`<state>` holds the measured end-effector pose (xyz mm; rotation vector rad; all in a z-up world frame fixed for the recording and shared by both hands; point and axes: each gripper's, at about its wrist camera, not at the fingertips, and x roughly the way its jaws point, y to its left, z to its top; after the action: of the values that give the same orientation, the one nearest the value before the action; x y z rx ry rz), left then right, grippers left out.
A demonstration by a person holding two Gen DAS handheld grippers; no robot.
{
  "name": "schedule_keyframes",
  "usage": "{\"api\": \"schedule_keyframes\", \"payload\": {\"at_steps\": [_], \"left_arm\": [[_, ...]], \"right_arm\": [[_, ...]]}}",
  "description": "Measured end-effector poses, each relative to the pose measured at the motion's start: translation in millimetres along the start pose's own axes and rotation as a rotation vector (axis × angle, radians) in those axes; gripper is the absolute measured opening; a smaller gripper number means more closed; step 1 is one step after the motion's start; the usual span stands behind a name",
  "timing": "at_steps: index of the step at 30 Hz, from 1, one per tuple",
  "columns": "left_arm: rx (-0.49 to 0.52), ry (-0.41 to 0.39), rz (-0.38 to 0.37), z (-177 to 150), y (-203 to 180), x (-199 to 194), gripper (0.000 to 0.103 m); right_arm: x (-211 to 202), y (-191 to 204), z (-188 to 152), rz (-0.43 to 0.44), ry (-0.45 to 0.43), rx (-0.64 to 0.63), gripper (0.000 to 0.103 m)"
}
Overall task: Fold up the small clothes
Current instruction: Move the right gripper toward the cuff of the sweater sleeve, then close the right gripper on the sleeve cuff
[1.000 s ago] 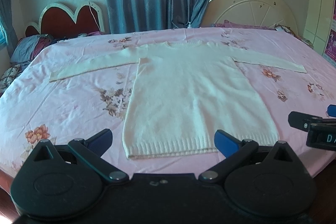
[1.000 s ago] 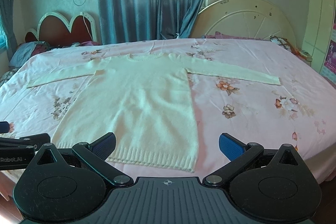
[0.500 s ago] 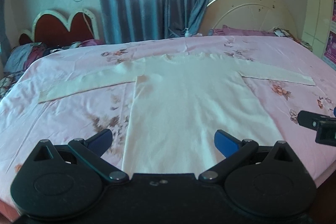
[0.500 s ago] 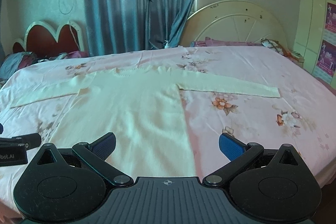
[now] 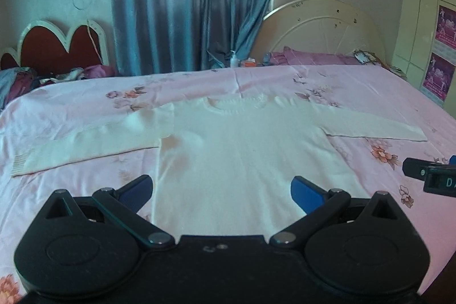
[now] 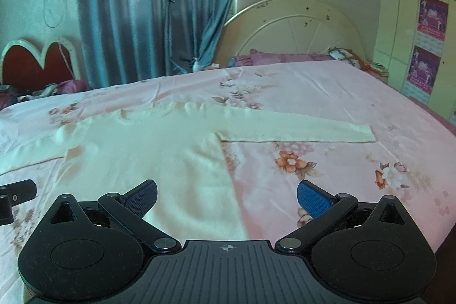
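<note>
You are looking at a bed [image 5: 71,110] under a pink floral sheet [image 6: 327,93] that fills the middle of both frames. A cream sweater [image 5: 242,150] lies flat on it at frame centre, sleeves spread left and right, neckline toward the top. Purple pillows [image 5: 313,57] sit at the upper right.

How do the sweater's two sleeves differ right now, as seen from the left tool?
The left sleeve runs out toward the near left, its ribbed cuff lying near the picture's left edge; the right sleeve stretches to the right, its cuff ending farther up the pink sheet. The left sleeve looks broader, though the fisheye may cause that. Both lie flat, unfolded and spread away from the body, untouched by either tool.
</note>
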<state>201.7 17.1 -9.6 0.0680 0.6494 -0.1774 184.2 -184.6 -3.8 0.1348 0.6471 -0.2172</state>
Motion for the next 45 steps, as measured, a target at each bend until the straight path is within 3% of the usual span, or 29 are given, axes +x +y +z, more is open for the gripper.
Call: {"api": "schedule_keyframes", "payload": {"at_steps": [2, 6, 9, 11, 15, 26, 31, 32, 34, 41, 45], "left_arm": [[-0.008, 0.004, -0.027, 3.6, -2.6, 10.6, 0.103], [-0.041, -0.034, -0.013, 7.3, -10.0, 27.6, 0.103], [-0.003, -0.027, -0.014, 13.7, -19.9, 46.2, 0.103], [0.007, -0.003, -0.026, 19.3, -25.4, 59.4, 0.103], [-0.072, 0.044, -0.009, 32.7, -31.5, 86.6, 0.103], [-0.047, 0.059, 0.016, 66.0, -86.3, 166.5, 0.1], [-0.025, 0.112, 0.02, 67.2, -107.7, 193.1, 0.1], [-0.022, 0.122, 0.018, 66.8, -111.0, 197.1, 0.101], [-0.011, 0.138, 0.021, 66.1, -118.2, 204.8, 0.101], [0.035, 0.159, 0.02, 71.9, -135.1, 218.2, 0.101], [0.047, 0.165, 0.022, 74.9, -136.8, 223.1, 0.101]], "right_arm": [[7.2, -6.0, 4.2, -0.016, 0.002, 0.004, 0.103], [28.4, -24.3, 12.3, -0.045, 0.012, 0.012, 0.103], [49.4, -42.6, 18.6, -0.063, 0.011, 0.023, 0.103], [69.1, -60.1, 24.7, -0.077, 0.017, 0.039, 0.103], [106.3, -99.8, 40.7, -0.084, 0.022, 0.076, 0.103], [199.9, -211.1, 64.9, -0.127, 0.022, 0.184, 0.103], [223.0, -253.3, 62.3, -0.155, 0.031, 0.253, 0.102], [227.3, -261.6, 60.3, -0.161, 0.04, 0.267, 0.1], [238.4, -278.4, 56.8, -0.163, 0.073, 0.317, 0.056], [253.8, -317.8, 39.0, -0.155, 0.11, 0.478, 0.055], [254.2, -326.8, 35.9, -0.15, 0.071, 0.524, 0.055]]}}
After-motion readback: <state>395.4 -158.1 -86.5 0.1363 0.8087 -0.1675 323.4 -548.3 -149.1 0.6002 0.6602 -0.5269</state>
